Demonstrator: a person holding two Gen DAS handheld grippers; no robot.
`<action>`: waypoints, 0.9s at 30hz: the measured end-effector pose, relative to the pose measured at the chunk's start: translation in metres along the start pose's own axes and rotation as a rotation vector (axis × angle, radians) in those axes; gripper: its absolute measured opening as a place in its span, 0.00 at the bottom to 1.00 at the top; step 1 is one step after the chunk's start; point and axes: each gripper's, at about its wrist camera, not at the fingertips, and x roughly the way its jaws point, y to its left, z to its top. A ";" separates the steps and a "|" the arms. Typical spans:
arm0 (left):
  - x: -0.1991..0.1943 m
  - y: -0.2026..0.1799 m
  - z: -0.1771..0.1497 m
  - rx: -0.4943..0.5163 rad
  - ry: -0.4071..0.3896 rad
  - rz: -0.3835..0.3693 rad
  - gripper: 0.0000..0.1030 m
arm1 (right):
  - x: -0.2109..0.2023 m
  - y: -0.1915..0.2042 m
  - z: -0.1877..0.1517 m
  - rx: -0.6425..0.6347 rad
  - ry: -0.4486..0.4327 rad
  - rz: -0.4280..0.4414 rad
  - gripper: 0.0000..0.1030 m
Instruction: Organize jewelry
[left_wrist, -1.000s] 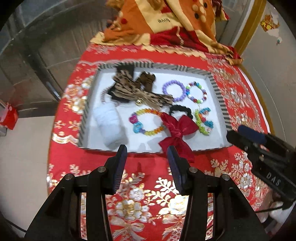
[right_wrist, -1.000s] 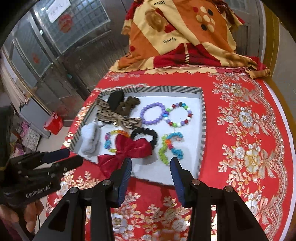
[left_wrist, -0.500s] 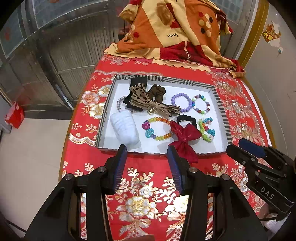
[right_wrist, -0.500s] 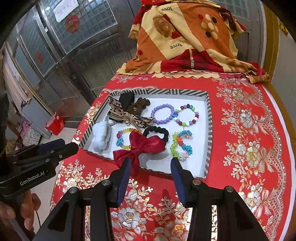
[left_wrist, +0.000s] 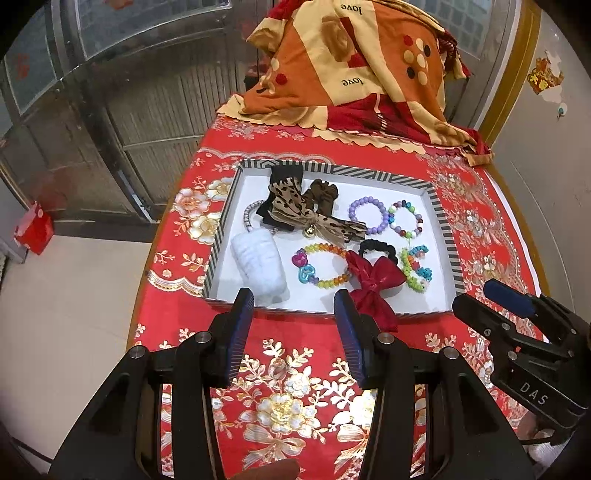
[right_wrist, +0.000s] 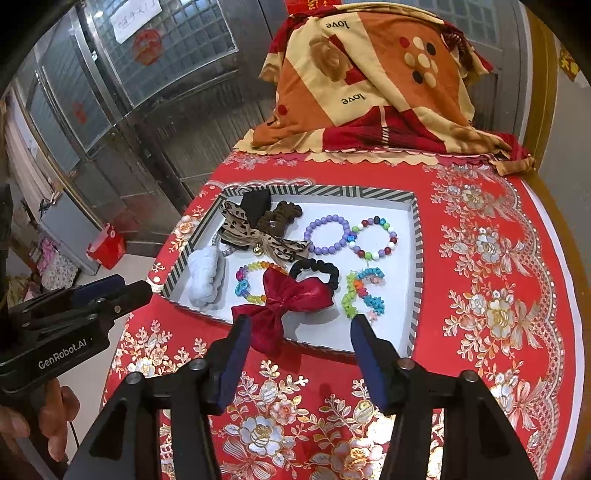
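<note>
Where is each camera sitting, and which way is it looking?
Left wrist: sits on the left hand-held gripper, facing forward over the red tablecloth at the striped tray; the right hand-held gripper shows at right.
Right wrist: sits on the right hand-held gripper, facing the same tray; the left hand-held gripper and fingers show at left.
Both share the red bow and purple bracelet.

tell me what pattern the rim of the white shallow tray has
Black-and-white stripes on the rim of the white shallow tray, clearest in the right wrist view.
</note>
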 end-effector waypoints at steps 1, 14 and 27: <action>0.000 0.000 0.000 0.000 -0.003 0.002 0.43 | 0.000 0.000 0.000 -0.001 0.001 -0.001 0.53; 0.001 0.002 0.002 0.007 -0.003 0.006 0.43 | 0.005 0.000 -0.001 0.003 0.019 -0.001 0.53; 0.006 0.004 0.003 0.007 0.005 0.010 0.43 | 0.012 0.000 0.000 -0.001 0.036 -0.003 0.53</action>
